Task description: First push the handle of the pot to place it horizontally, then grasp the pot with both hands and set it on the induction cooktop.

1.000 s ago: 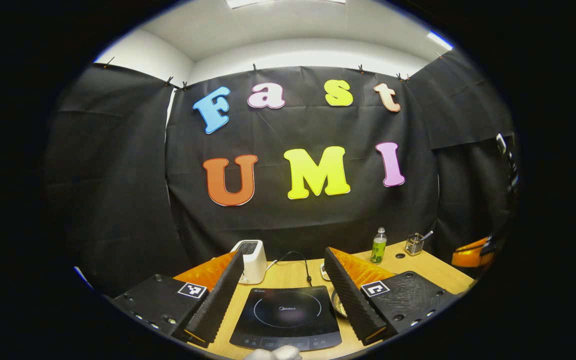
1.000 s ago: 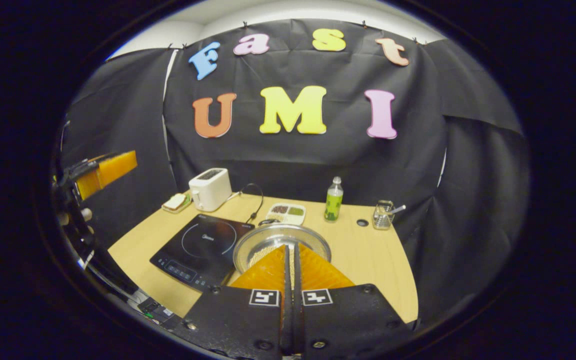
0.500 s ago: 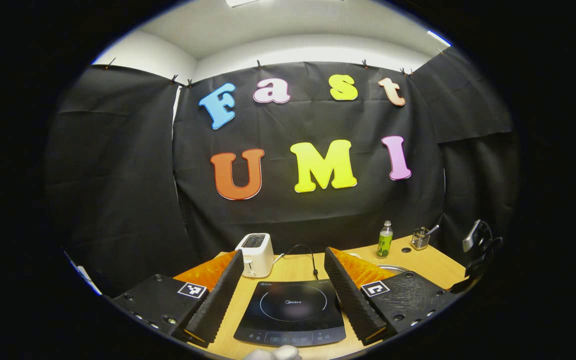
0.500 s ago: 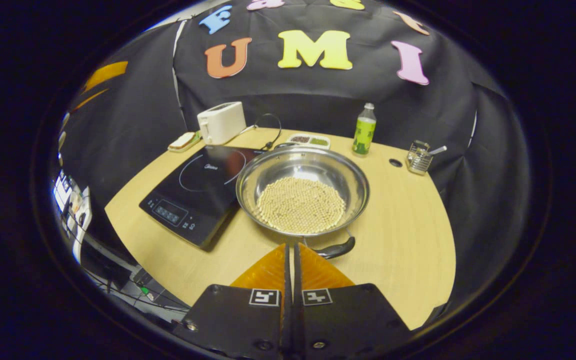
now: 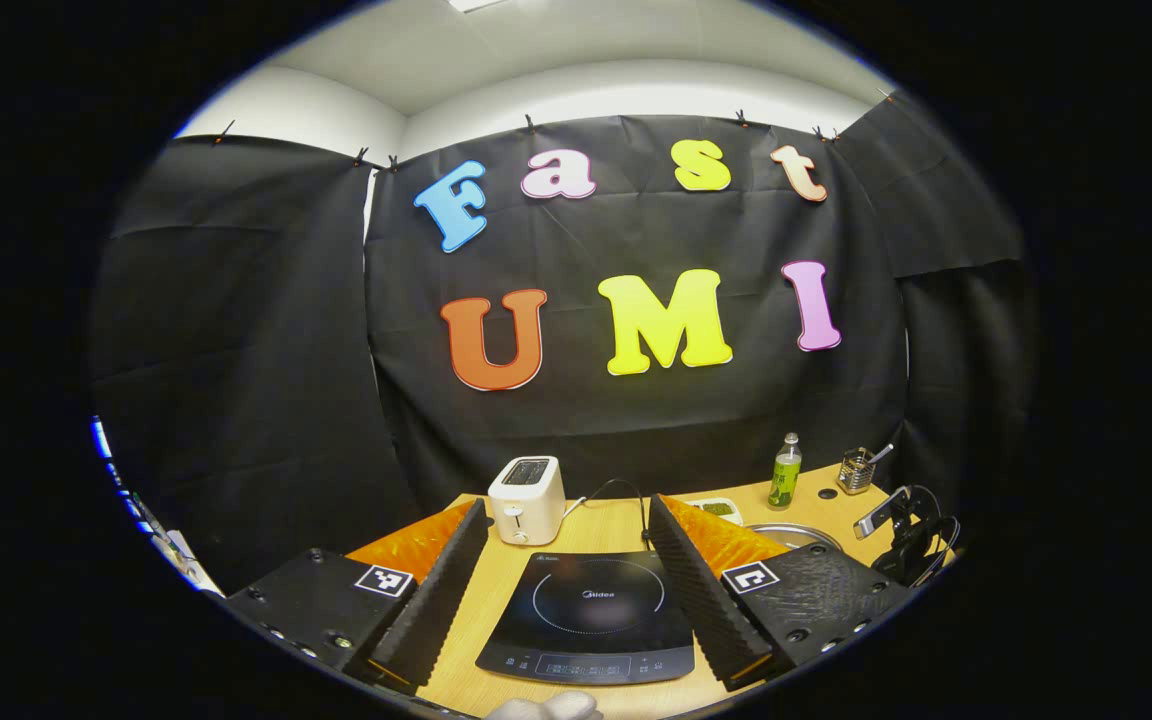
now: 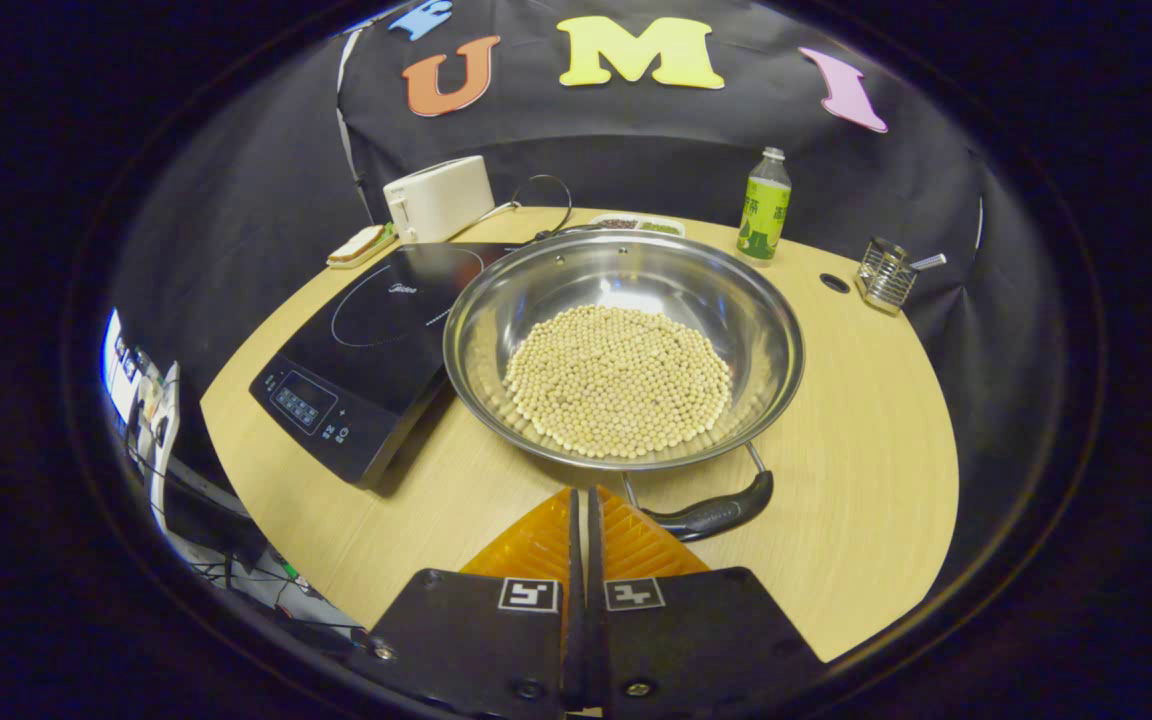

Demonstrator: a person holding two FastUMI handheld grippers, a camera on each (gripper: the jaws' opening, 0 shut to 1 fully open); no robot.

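One steel pot [image 6: 624, 345], holding pale beads and fitted with one dark handle [image 6: 711, 515], stands on the worktop [image 6: 866, 440] beside one induction cooktop [image 6: 376, 340], apparently touching. Right gripper [image 6: 581, 510] jaws clenched, empty; left gripper [image 5: 566, 560] jaws released.

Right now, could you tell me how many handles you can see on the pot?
1: a black loop handle on the near rim of the pot, just ahead of the right gripper. A second at the far rim may be hidden.
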